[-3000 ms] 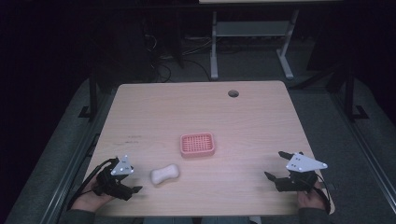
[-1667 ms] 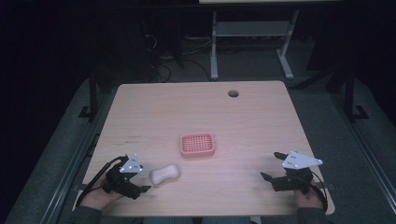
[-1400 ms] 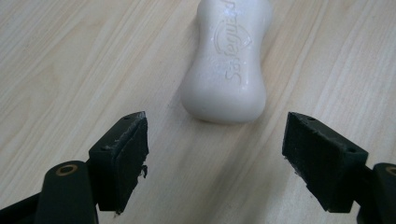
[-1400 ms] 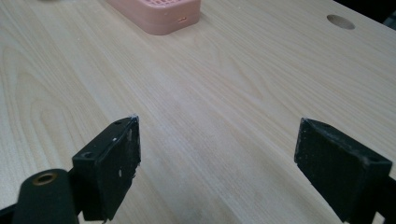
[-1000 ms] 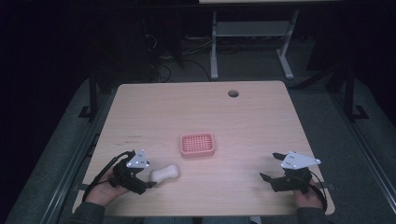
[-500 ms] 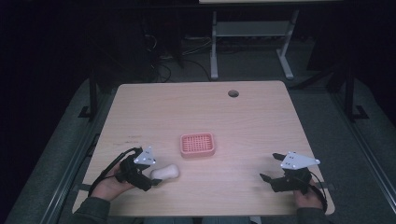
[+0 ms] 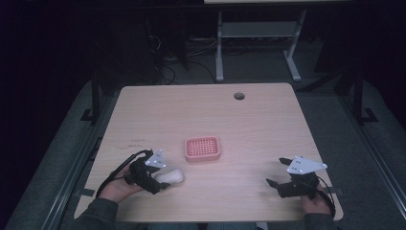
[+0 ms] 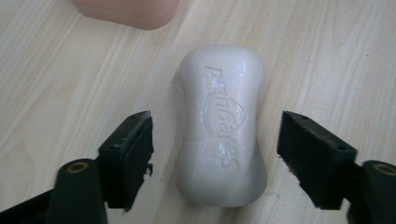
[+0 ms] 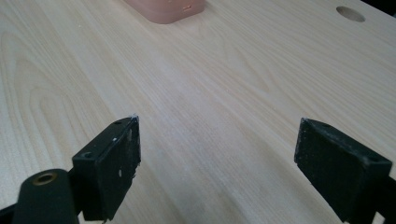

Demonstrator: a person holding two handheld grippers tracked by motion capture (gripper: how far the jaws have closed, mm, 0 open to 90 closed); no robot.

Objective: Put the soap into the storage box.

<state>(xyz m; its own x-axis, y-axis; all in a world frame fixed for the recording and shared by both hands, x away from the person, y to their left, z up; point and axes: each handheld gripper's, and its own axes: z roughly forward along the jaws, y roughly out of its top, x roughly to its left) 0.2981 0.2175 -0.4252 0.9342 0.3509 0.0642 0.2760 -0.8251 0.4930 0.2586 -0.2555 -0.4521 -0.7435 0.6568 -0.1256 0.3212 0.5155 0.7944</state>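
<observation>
Left gripper (image 8: 215, 140) straddles white soap bar (image 8: 222, 126), jaws either side, clear gaps both sides, pads not touching. Jaws have just been closing in, soap between them but not gripped. Soap lies flat on wooden table (image 7: 268, 124), embossed lettering up, near front-left edge. Pink slotted soap dish (image 7: 202, 148) sits just beyond soap, toward table centre, apart from it. Right gripper (image 9: 217, 163) hovers low over bare wood at front-right, jaws spread wide, nothing between. Round cable hole (image 7: 239, 96) near far edge.
</observation>
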